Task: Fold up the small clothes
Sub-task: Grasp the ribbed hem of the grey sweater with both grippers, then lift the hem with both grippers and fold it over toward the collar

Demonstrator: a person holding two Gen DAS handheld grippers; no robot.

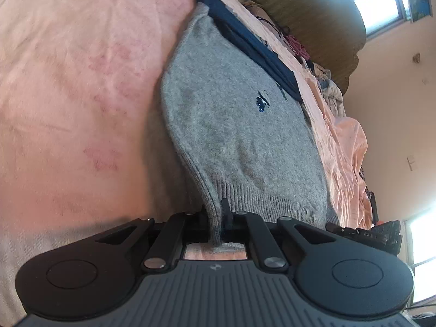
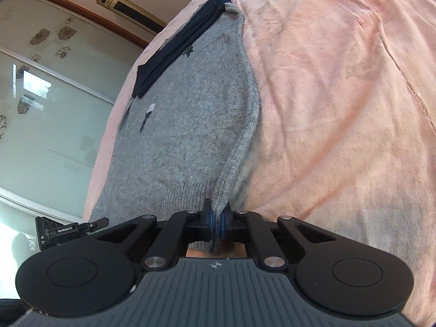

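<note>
Both tools, left tool (image 1: 218,218) and right tool (image 2: 217,222), pinch the grey sweater's (image 1: 231,125) ribbed hem on the pink bedspread (image 1: 68,68).

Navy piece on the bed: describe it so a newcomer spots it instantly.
Start at the pink bedspread, then the grey knit sweater spread on it. At the sweater's far end lies a folded navy garment, a dark narrow band, smooth where the sweater is fuzzy and pale.
</note>
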